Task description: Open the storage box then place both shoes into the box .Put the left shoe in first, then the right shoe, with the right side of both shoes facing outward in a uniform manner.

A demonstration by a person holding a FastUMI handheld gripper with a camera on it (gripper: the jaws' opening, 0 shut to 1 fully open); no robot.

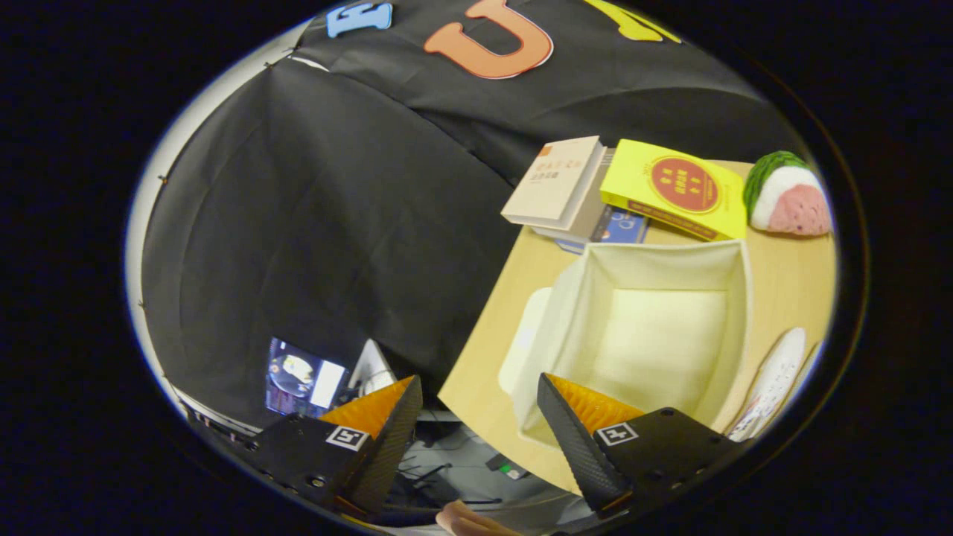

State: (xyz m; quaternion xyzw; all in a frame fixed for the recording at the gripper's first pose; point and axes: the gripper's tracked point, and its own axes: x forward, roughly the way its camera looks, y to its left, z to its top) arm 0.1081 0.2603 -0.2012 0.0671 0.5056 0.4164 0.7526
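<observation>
The storage box (640,327) stands open on a light wooden table (789,275), its mouth facing up. It is a soft-sided fabric box in a pale cream colour, roughly square, with straight walls that slope inward toward a flat, lighter bottom panel. Nothing lies inside it. A cream flap (521,342), which looks like its lid, hangs folded down against the box's outer wall on the side toward the table's near-left edge.

The gripper (480,402) hovers tilted above the table's near corner, fingers spread wide apart and holding nothing. One finger (581,439) sits over the near wall of the box; the other (387,424) hangs out past the table's edge, above the floor area below.

Beyond the box, along the table's far edge, lies a small stack of books: a beige-covered book (555,182) on top at the left, a blue-covered one (622,227) partly showing beneath it, and a yellow book with a red round emblem (677,190) leaning just beside them. At the far corner rests a plush watermelon slice (789,197), green rind and pink flesh. At the table's edge beside the box's opposite wall, a white object with small printed marks (774,383) is partly visible; I cannot tell what it is.

Off the table, below and beyond the free finger, a lit screen (305,380) glows against the black cloth wall (313,223). A fingertip of the person's hand (469,521) peeks in beneath the gripper.
</observation>
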